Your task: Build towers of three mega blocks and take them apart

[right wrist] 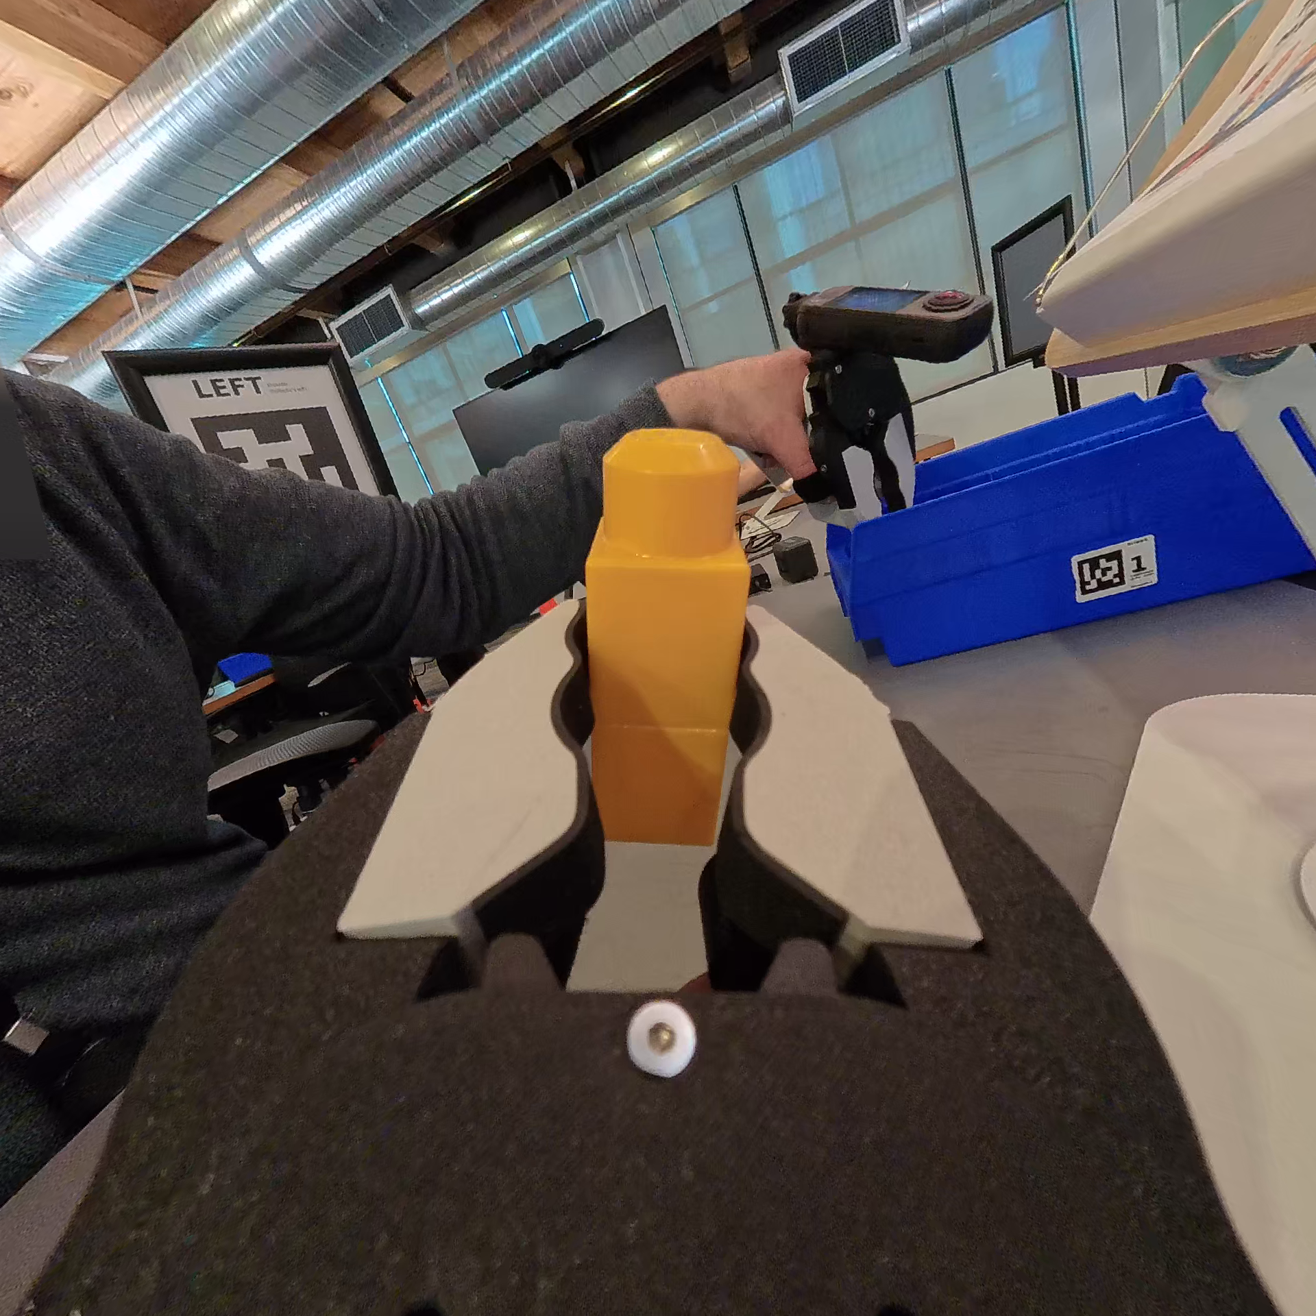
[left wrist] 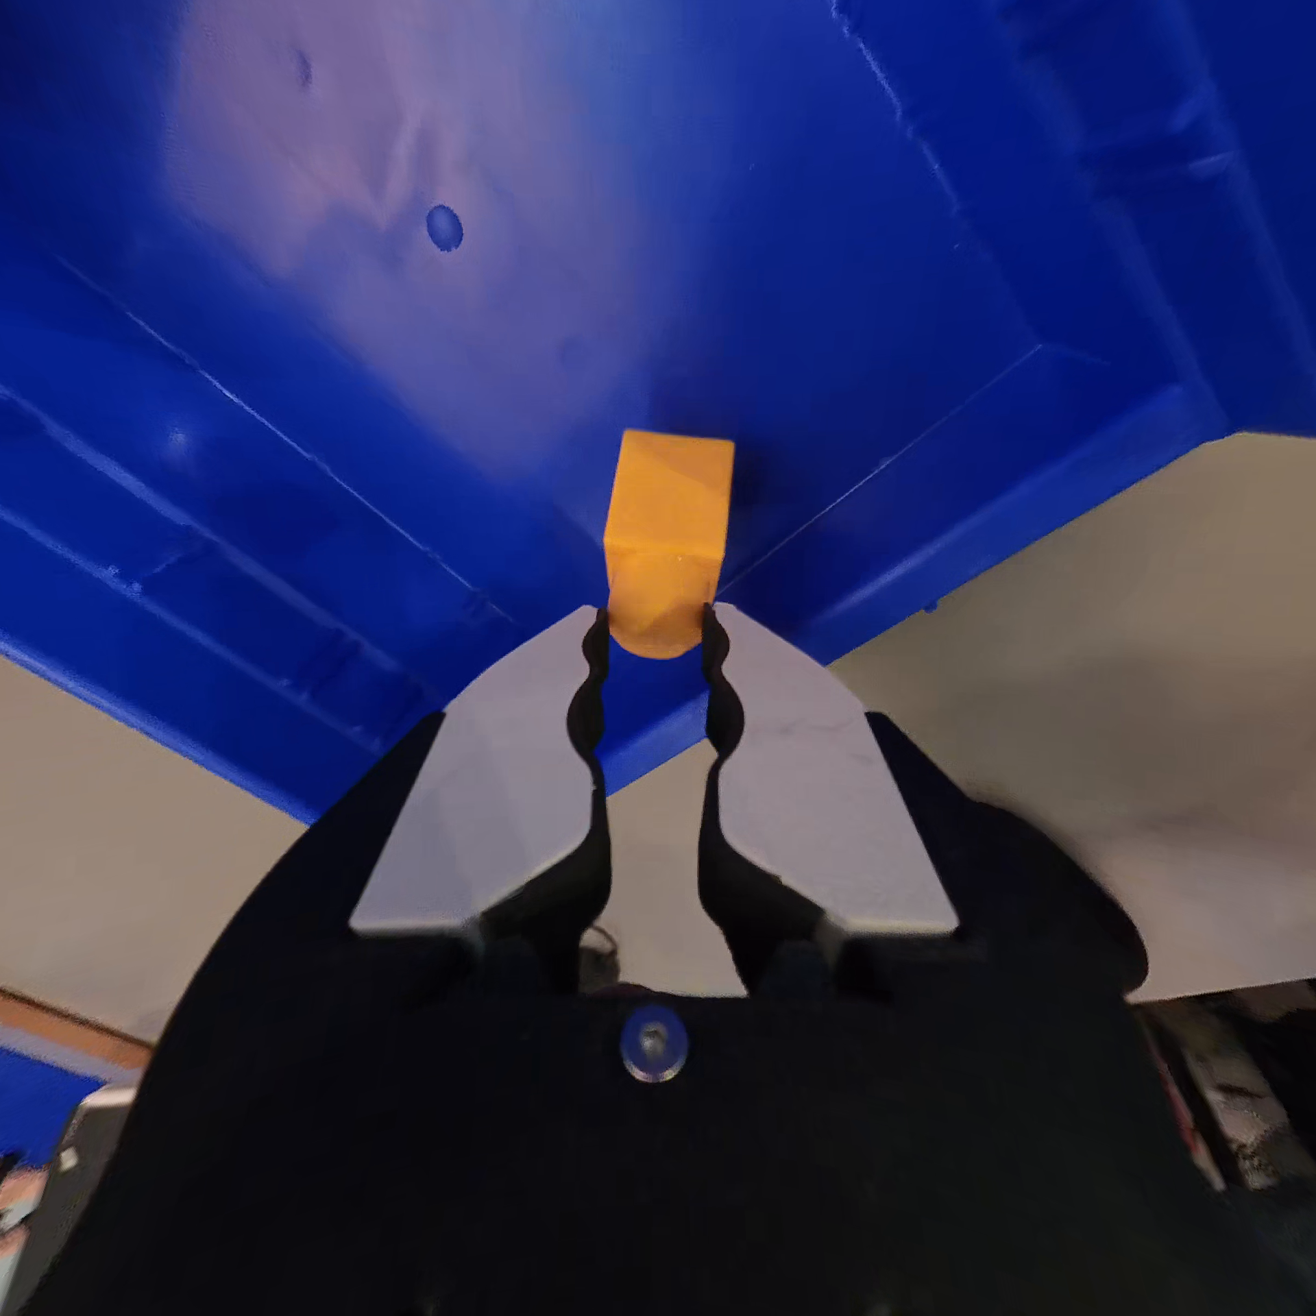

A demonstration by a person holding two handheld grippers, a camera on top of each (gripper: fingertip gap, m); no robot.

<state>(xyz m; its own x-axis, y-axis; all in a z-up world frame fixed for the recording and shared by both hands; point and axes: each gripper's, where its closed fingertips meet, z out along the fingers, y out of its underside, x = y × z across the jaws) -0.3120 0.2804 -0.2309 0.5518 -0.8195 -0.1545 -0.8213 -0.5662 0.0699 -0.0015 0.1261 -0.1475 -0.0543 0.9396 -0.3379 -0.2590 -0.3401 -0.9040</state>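
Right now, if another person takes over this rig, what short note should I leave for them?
Left gripper: fingertips around the stud of a single orange block inside the blue bin; firm grip not certain.
Right gripper: shut on a two-block orange stack, held above the table, away from the bin.
Done: two blocks joined.
Left: whether this is building or taking apart, the pictures do not tell. If building, bring the single block over and press it on as the third.

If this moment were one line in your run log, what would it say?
left hand-held gripper: grips orange block in blue bin | right hand-held gripper: holds two-block stack
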